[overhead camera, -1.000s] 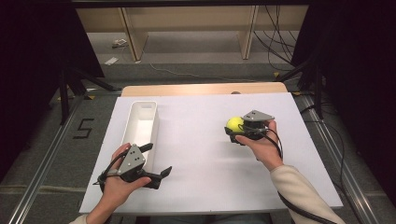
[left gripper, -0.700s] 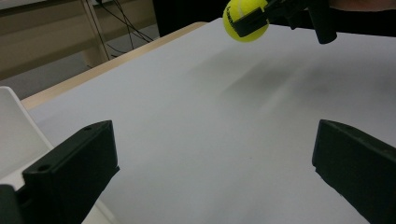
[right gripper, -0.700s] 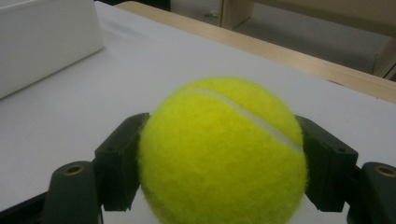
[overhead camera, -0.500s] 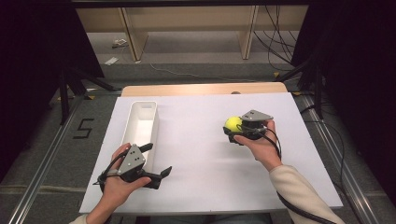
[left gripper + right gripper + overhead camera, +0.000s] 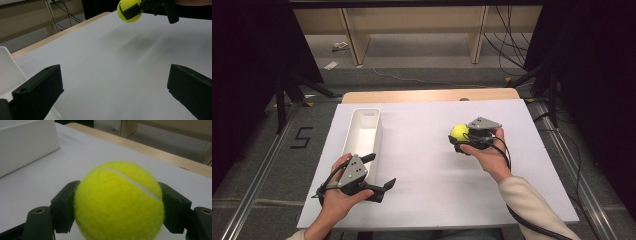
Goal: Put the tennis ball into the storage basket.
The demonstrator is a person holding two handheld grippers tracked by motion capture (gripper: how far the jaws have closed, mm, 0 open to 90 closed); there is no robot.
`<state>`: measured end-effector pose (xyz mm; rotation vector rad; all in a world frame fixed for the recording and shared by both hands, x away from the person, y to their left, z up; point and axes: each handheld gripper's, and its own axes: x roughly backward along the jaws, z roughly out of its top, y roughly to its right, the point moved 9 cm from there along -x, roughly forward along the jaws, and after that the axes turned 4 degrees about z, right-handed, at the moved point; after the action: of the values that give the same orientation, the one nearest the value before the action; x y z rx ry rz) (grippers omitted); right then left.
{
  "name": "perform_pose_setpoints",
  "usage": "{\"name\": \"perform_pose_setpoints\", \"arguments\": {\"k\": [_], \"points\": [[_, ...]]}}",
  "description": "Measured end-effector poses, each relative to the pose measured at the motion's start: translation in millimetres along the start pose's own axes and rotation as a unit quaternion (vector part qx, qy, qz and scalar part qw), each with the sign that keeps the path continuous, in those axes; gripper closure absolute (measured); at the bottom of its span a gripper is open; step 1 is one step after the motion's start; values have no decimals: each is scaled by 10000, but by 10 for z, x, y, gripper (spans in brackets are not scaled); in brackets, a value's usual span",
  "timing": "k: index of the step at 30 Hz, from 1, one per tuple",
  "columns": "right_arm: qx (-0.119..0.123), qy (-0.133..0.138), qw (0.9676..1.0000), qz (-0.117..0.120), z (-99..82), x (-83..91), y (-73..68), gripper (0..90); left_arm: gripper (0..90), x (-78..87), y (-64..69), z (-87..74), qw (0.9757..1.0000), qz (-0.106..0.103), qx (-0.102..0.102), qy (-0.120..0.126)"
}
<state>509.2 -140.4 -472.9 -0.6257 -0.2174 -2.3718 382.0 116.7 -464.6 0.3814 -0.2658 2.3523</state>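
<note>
A yellow tennis ball [image 5: 459, 132] [image 5: 120, 202] [image 5: 128, 10] is clamped between the black jaws of my right gripper [image 5: 460, 138], held a little above the white table top at the right of centre. In the right gripper view the two pads press on the ball's sides. My left gripper [image 5: 382, 172] rests near the table's front left, next to the near end of a long white bin [image 5: 364, 131]. Its jaws stand wide open with nothing between them [image 5: 115, 85].
The white board [image 5: 427, 165] lies on a wooden table whose far edge [image 5: 427, 95] shows beyond it. The bin [image 5: 25, 145] is empty as far as I can see. Shelving legs and cables stand on the floor behind the table.
</note>
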Motion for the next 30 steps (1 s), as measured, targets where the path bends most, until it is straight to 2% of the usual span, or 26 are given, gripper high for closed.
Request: {"name": "perform_pose_setpoints", "arguments": {"k": [30], "points": [[22,88,9999,92,99,-65,-112,268,0,4,-2,0,10000,0,0,4]]}}
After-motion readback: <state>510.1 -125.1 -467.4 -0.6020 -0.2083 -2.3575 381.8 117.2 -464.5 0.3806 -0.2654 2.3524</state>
